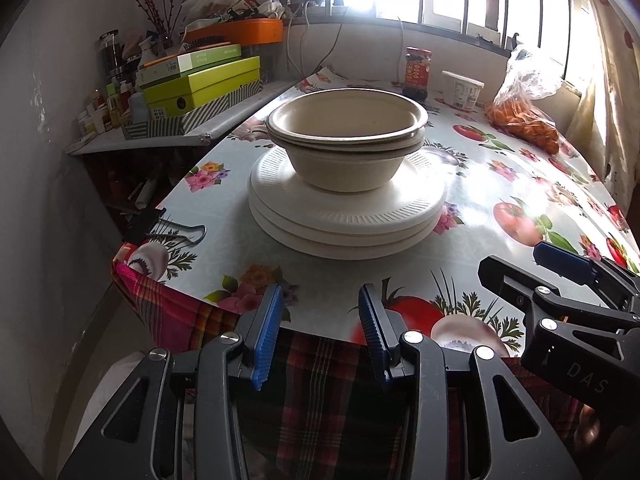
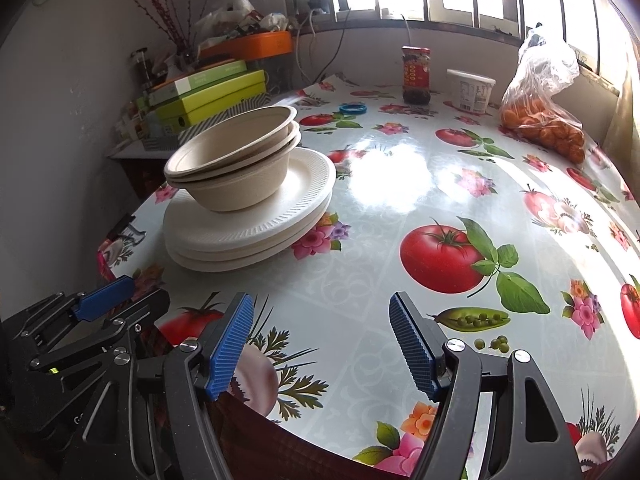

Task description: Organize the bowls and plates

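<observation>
While both tools hover at the near edge of the counter (image 2: 400,184), the left tongs (image 1: 318,336) stand partly spread with nothing between the pads, at the bottom of the left view. Right tongs (image 2: 322,344) stand wider, likewise empty. Three nested bowls (image 1: 346,136) sit on a stack of white plates (image 1: 344,216), centre of the left view, left of centre in the right view.

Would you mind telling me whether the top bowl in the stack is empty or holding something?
Empty: the top bowl shows only its bare beige inside, nested upright in the bowls below.
</observation>
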The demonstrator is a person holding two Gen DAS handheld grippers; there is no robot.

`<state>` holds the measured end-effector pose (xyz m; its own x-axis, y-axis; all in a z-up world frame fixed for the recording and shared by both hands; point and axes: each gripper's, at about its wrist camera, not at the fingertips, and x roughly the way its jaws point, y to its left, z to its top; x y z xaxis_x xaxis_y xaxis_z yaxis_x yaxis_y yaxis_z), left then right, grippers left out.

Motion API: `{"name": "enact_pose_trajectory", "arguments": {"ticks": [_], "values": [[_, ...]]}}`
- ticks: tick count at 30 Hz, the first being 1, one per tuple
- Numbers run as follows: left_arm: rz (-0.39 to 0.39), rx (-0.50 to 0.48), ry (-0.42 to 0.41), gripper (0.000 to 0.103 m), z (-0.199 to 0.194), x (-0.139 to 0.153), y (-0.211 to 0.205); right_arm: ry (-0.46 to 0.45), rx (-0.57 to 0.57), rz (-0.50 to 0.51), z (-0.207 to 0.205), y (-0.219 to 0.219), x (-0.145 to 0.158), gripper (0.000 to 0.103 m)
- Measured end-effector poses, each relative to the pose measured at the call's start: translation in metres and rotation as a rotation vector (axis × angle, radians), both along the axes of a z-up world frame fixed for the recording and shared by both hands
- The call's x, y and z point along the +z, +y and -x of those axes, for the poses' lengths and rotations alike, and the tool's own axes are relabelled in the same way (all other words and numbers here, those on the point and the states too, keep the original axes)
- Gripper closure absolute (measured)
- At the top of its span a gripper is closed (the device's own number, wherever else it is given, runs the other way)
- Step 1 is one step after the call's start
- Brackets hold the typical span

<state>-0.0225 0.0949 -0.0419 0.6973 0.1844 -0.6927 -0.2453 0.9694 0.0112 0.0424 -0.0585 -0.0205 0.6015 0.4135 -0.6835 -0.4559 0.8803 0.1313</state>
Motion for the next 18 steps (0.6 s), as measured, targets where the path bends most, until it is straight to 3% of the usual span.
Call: {"name": "enact_pose_trajectory", "arguments": {"ticks": [18], "values": [[-0.035, 0.012, -0.004, 0.062, 0.0034, 0.0016, -0.0037, 0.001, 0.006, -0.005, 0.0010, -0.0012, -0.0004, 0.032]]}}
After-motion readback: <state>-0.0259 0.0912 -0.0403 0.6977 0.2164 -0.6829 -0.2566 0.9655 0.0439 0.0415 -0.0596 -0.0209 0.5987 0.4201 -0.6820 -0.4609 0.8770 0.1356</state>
